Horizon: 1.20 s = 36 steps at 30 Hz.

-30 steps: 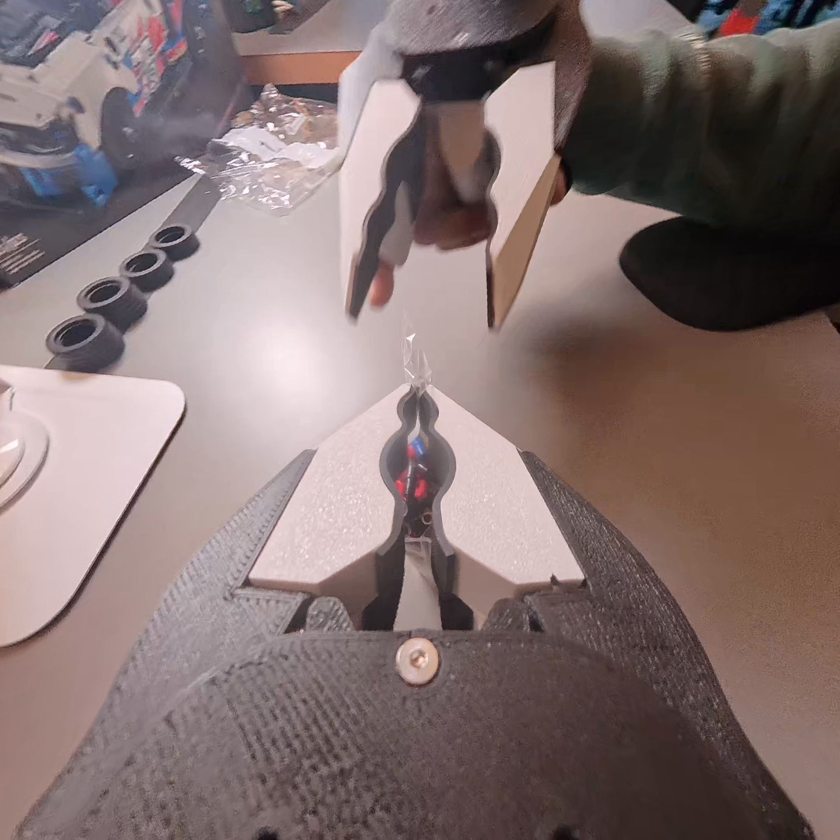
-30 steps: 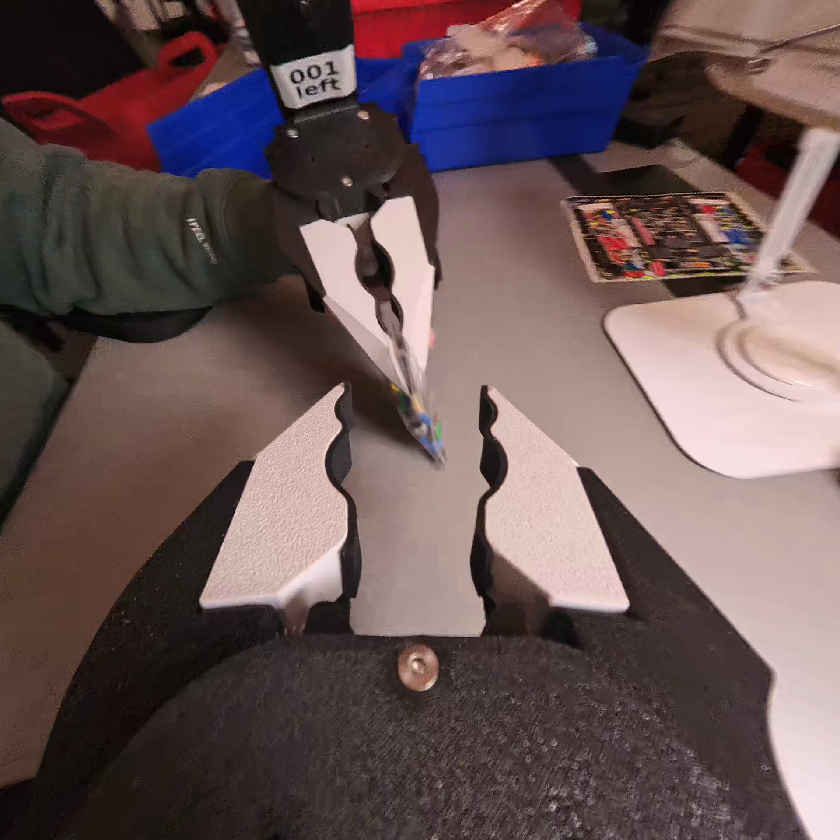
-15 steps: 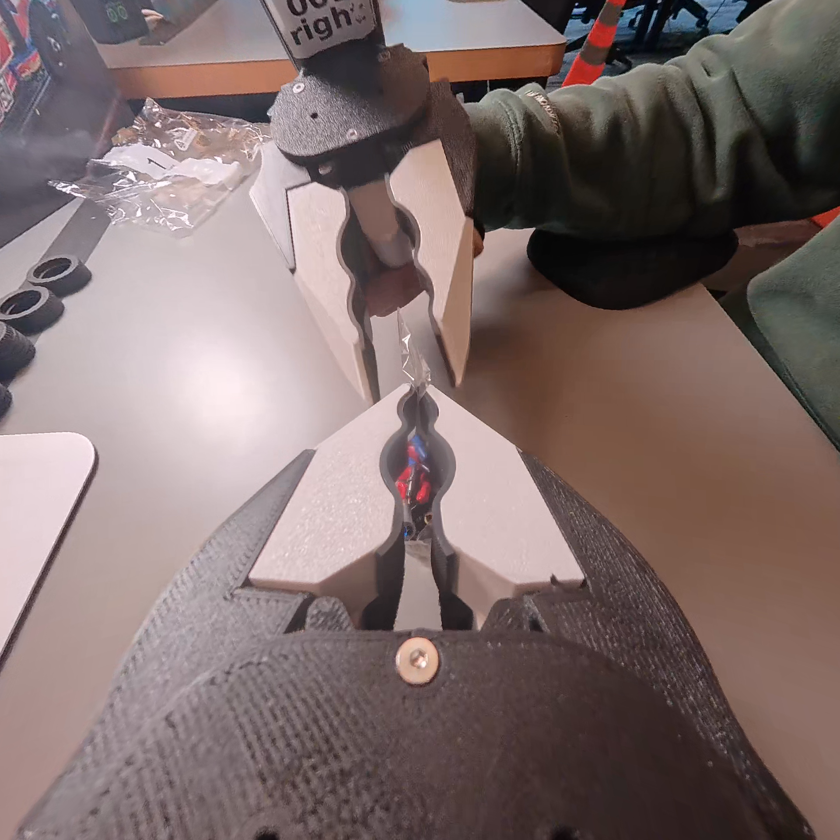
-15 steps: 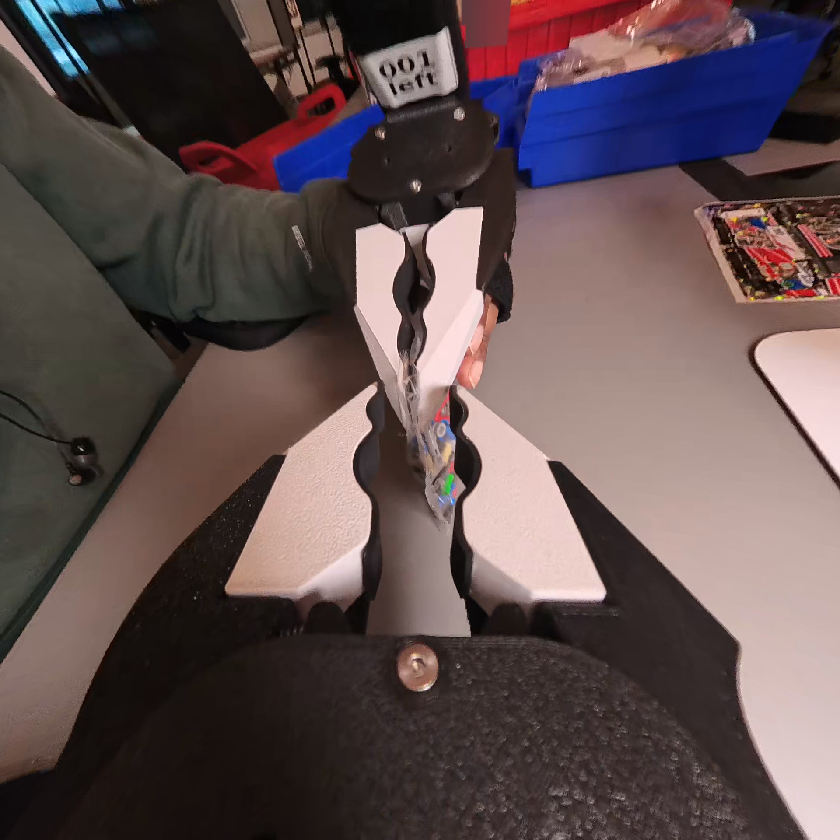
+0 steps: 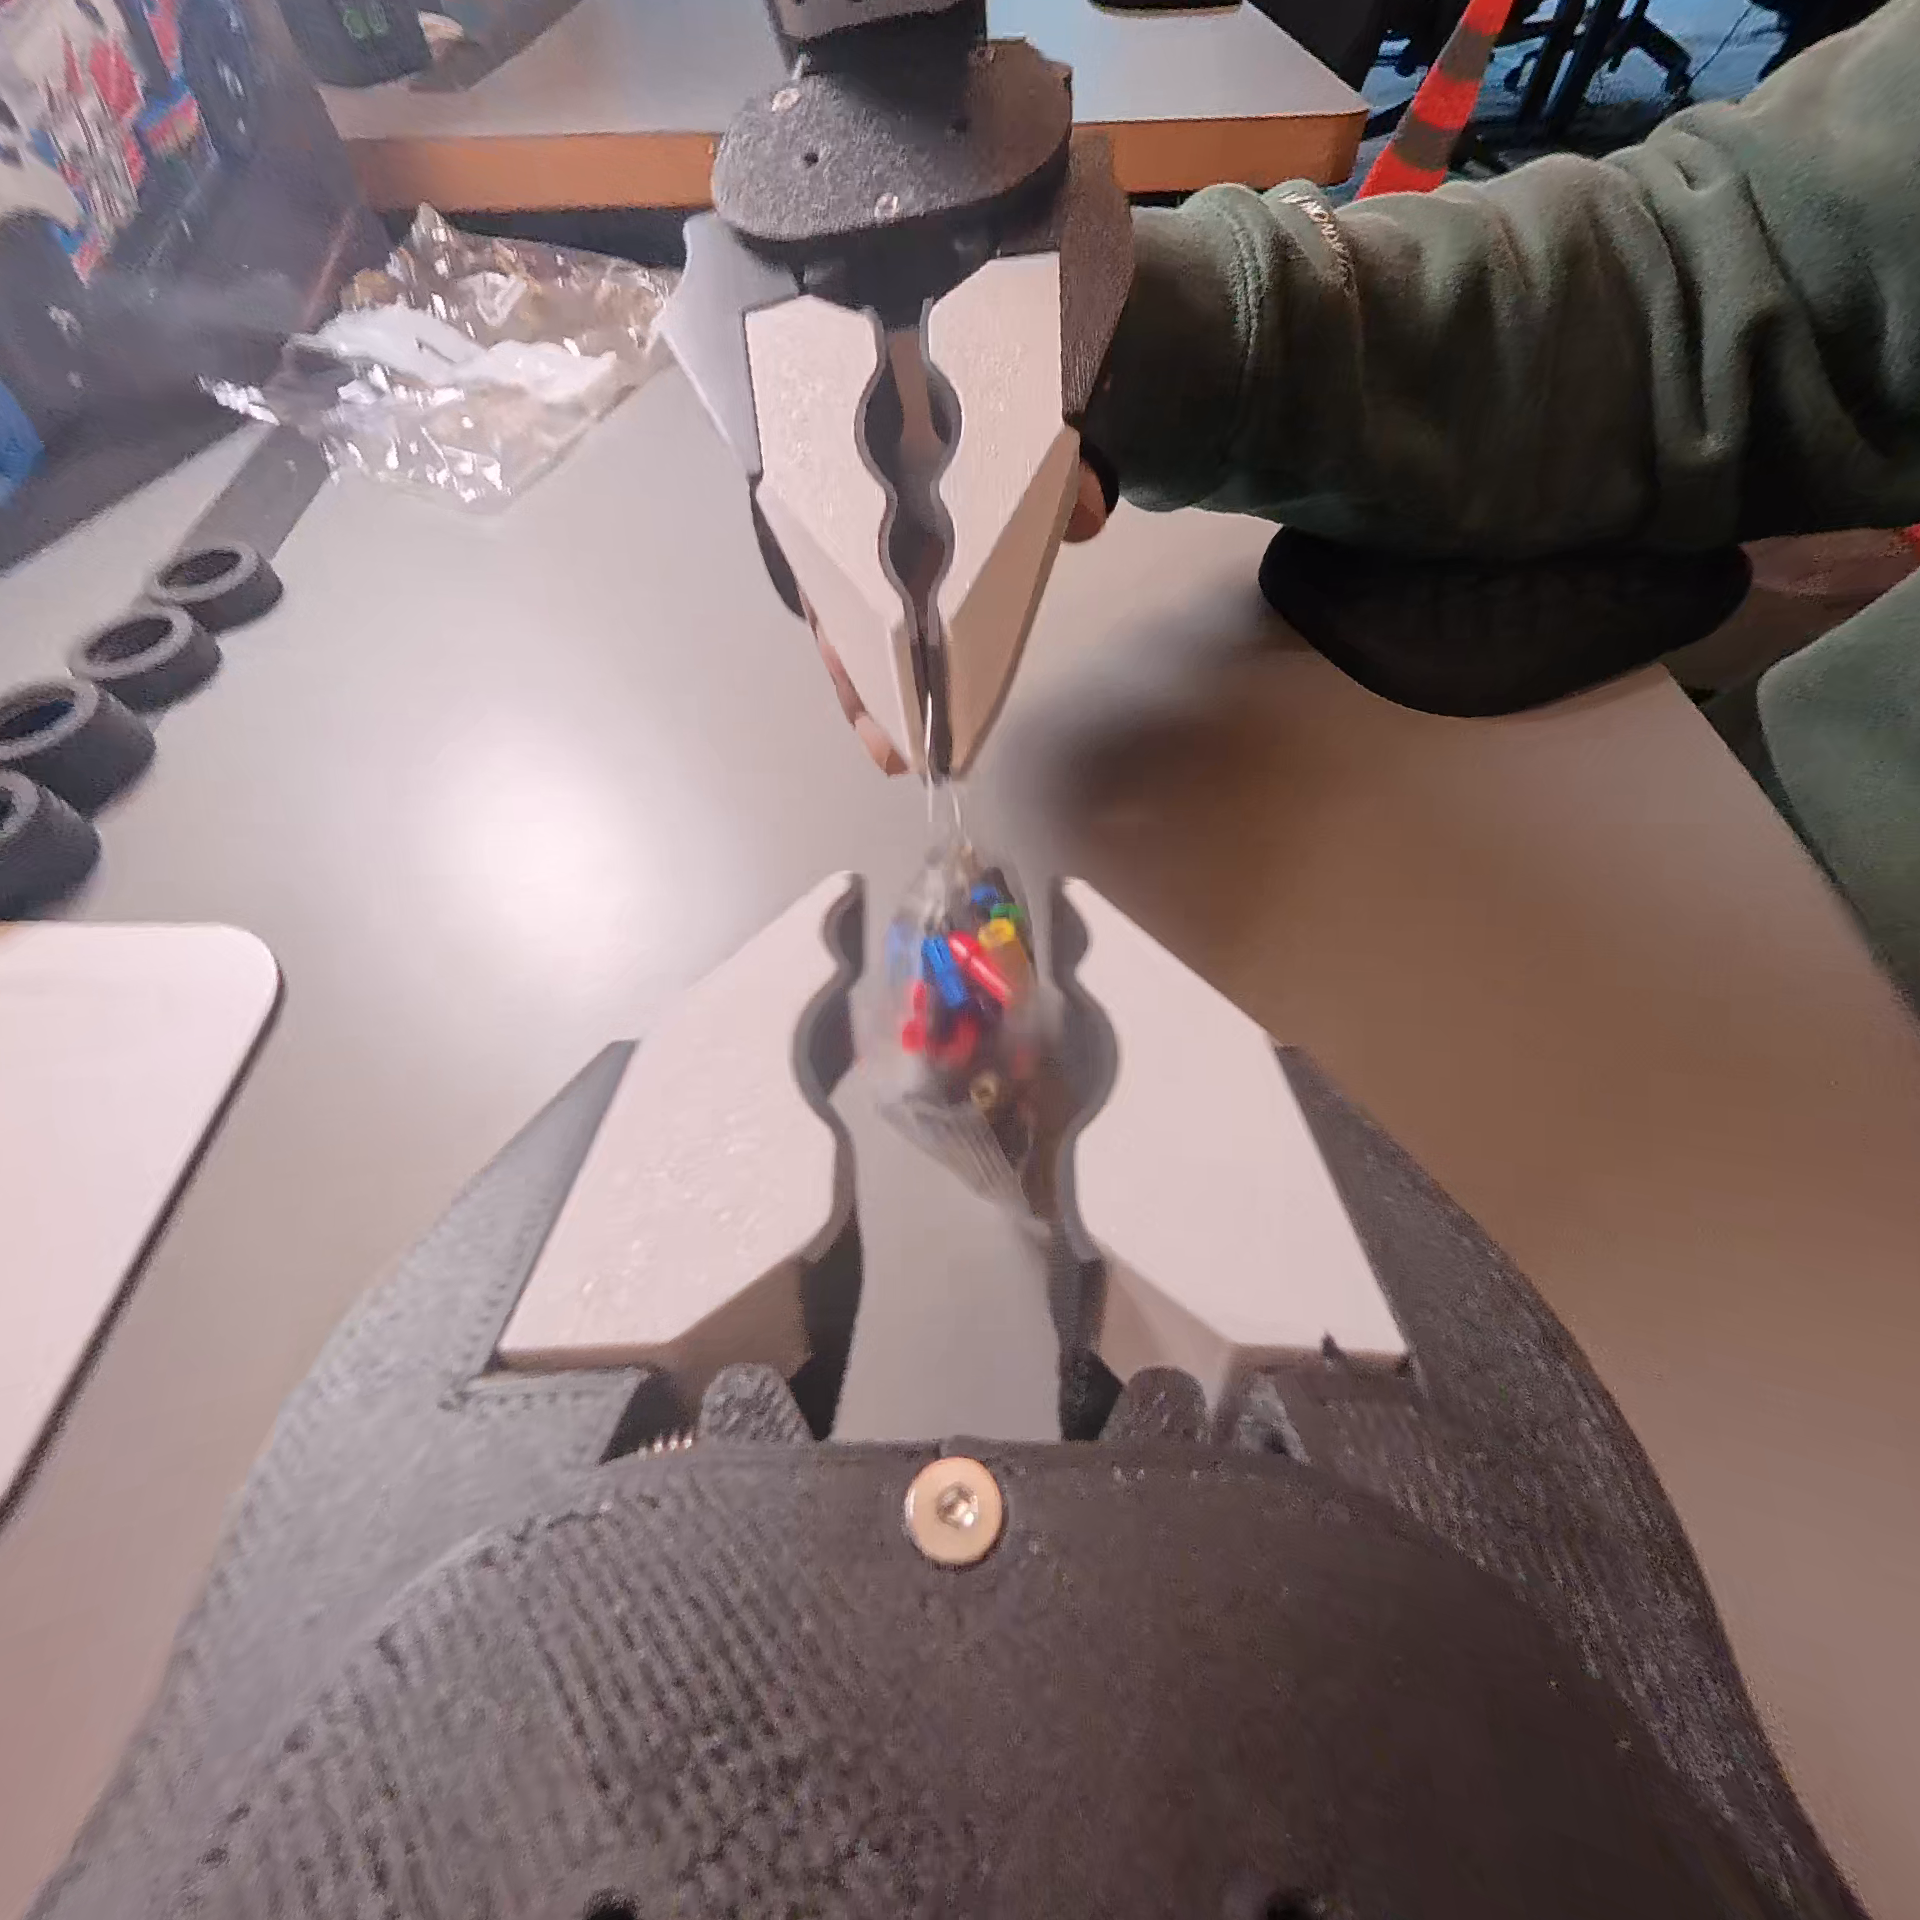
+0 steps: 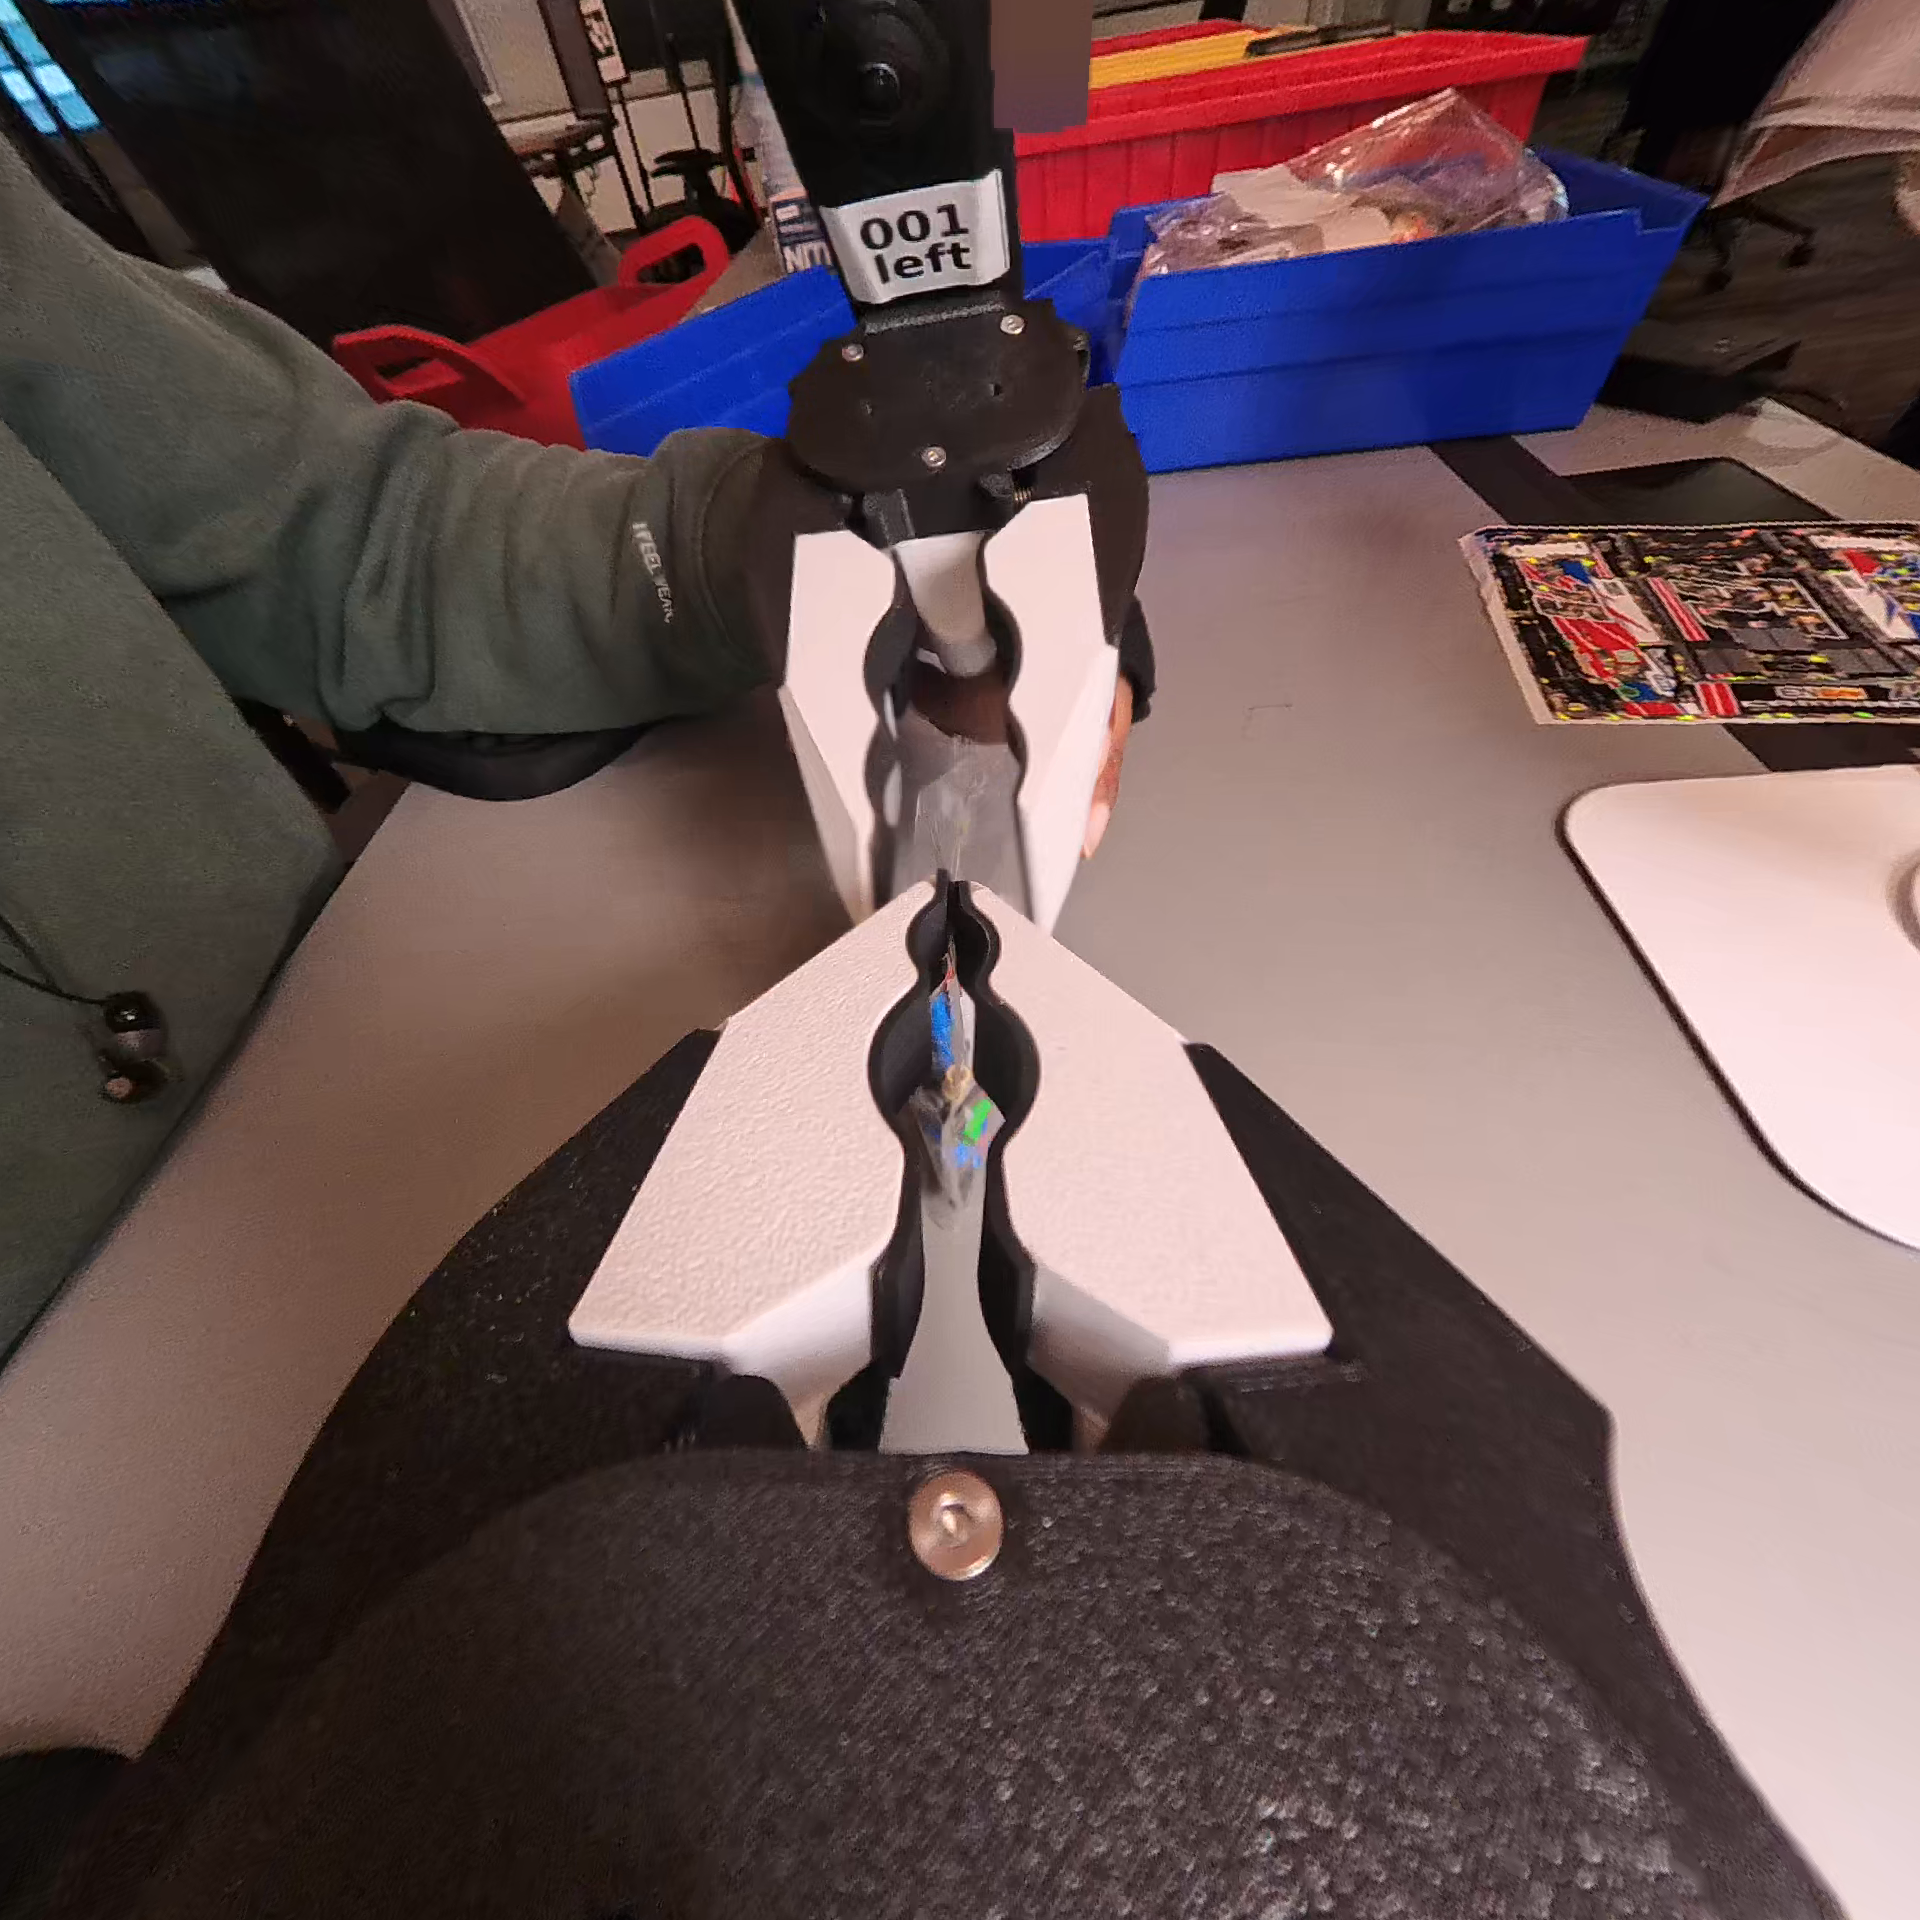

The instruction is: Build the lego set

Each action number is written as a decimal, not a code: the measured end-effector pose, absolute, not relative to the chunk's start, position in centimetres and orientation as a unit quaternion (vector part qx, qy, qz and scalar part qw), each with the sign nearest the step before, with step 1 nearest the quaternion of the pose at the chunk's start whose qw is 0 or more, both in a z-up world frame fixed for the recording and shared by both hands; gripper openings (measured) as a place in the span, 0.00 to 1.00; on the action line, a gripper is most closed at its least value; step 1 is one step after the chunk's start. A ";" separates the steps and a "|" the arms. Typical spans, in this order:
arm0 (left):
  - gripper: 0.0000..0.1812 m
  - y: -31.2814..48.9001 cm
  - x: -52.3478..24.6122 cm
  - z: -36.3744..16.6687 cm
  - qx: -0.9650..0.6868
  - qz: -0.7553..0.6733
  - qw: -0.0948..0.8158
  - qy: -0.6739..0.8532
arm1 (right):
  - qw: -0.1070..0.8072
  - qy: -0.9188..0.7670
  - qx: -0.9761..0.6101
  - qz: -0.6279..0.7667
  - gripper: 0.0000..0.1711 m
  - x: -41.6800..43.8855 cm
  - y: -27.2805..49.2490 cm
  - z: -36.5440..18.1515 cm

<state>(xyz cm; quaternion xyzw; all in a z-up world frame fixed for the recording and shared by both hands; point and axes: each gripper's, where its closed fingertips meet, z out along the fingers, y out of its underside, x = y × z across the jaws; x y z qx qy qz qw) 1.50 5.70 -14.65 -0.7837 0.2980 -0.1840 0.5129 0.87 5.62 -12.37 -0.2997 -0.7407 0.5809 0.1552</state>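
Now the bag of lego pieces (image 5: 961,1023) has changed hands: the left tongs (image 5: 956,904), clamped on it a second ago, stand parted at frame centre, while the right tongs (image 6: 948,899) pinch its top corner above the worktop (image 5: 520,831), likely ready for opening.

A clear bag (image 5: 961,1013) of red, blue, yellow and green pieces hangs over the grey surface (image 5: 520,748), near black tyres (image 5: 145,655), blue bins (image 6: 1382,312) and a seemingly multicoloured sheet (image 6: 1704,623).
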 end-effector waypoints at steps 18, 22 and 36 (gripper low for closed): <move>0.30 4.9 -0.9 -18.4 -0.822 -0.345 0.425 0.156 | 0.207 -0.687 -0.358 0.598 0.00 -1.2 8.8 -12.7; 0.08 6.0 -2.4 -20.6 -0.863 -0.267 0.405 0.143 | 0.245 -0.663 -0.411 0.576 0.00 -3.2 10.3 -13.8; 0.05 -1.3 -2.5 -20.5 -0.856 -0.403 0.325 -0.019 | 0.257 -0.757 -0.380 0.465 0.13 -5.0 5.7 -17.9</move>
